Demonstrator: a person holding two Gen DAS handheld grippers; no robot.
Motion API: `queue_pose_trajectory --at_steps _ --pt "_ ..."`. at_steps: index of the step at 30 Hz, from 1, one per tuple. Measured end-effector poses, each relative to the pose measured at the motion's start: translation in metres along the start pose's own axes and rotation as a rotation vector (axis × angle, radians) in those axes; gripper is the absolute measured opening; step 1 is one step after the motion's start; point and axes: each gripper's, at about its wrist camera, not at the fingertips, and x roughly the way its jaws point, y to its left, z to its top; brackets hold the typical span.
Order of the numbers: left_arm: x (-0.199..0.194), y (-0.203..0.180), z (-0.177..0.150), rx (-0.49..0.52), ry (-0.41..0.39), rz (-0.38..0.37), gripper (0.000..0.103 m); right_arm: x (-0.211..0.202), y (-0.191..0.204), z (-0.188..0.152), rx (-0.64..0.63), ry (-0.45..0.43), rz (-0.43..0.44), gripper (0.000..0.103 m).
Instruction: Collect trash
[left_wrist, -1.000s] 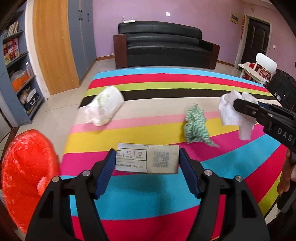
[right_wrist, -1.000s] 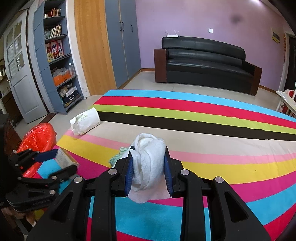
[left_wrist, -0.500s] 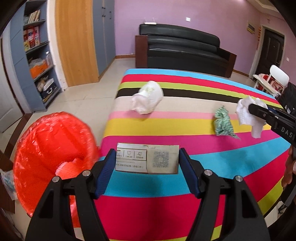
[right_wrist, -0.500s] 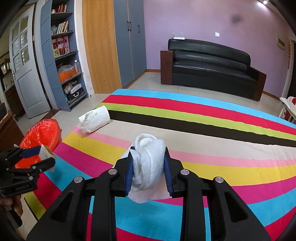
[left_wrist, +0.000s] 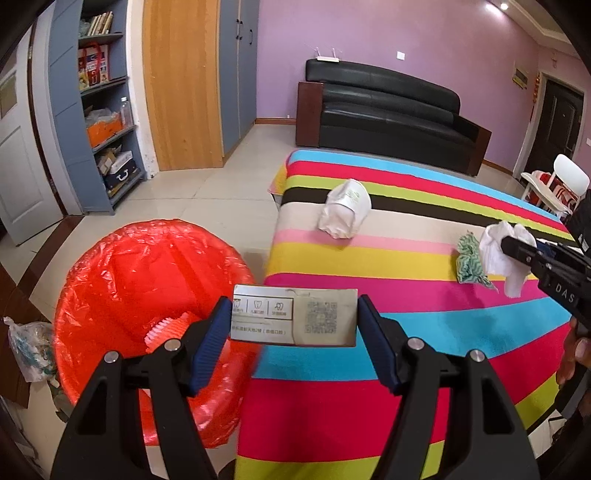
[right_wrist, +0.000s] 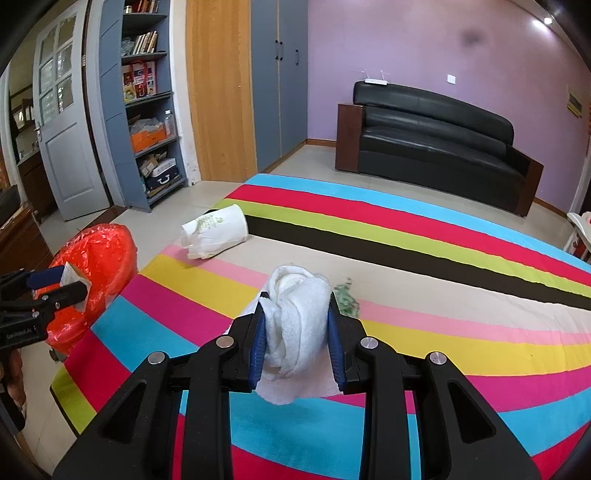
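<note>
Trash is split between both hands: the left gripper (left_wrist: 295, 325) clamps a flat cardboard box (left_wrist: 294, 317) by its short ends, over the table edge and the near rim of the red-lined bin (left_wrist: 147, 280) standing on the floor just beside the striped table (left_wrist: 406, 369). The right gripper (right_wrist: 297, 332), jaws narrow, pinches a white tissue wad (right_wrist: 295, 314) above the table. A white bag (left_wrist: 345, 214) and a green scrap (left_wrist: 469, 262) lie apart on the table, with bare cloth around them.

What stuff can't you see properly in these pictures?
- Inside of the red bin: left wrist view, the left gripper and its box cover part.
- Green rag: right wrist view, mostly behind the white cloth in the right gripper.
- Small print on the box: too tiny.
</note>
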Motion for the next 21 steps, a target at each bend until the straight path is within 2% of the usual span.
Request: queue_pose_trajectory --at_steps 21 --pt "-0.032 0.041 0.013 -0.085 -0.083 0.033 0.067 -0.006 0.033 0.004 -0.035 -0.015 0.032 0.028"
